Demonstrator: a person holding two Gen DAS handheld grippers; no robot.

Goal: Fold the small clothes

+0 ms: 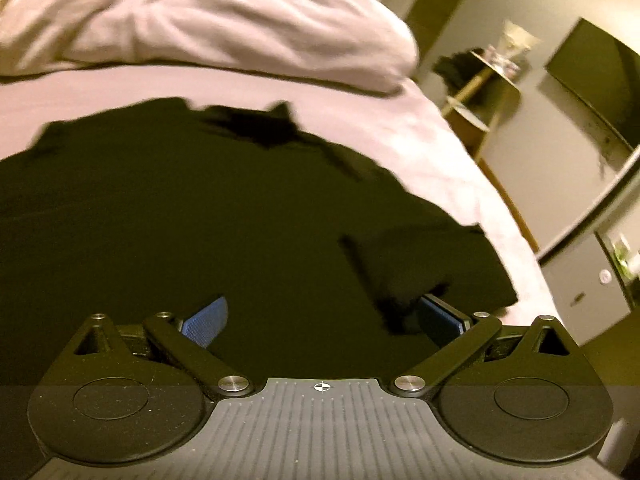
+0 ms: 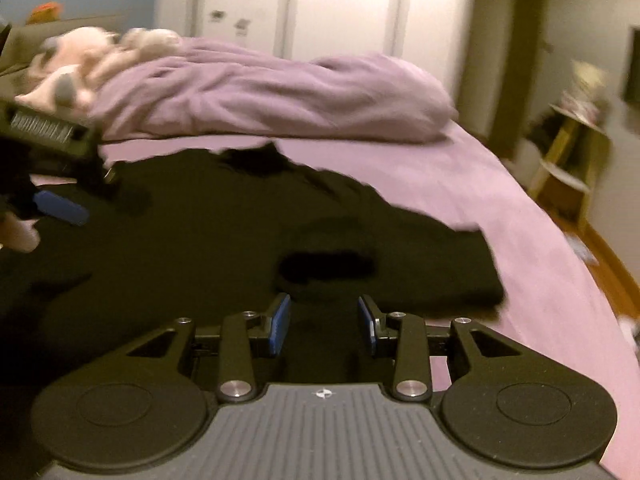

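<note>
Both claws, left claw (image 1: 320,316) and right claw (image 2: 324,320), hung spread and empty over the black garment (image 1: 200,220); a careless pinch might have bunched its folded edge.

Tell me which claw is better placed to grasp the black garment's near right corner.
Right. The right claw hangs open close to that corner of the black garment; the left claw, also open, is over the garment's left part, farther away.
</note>
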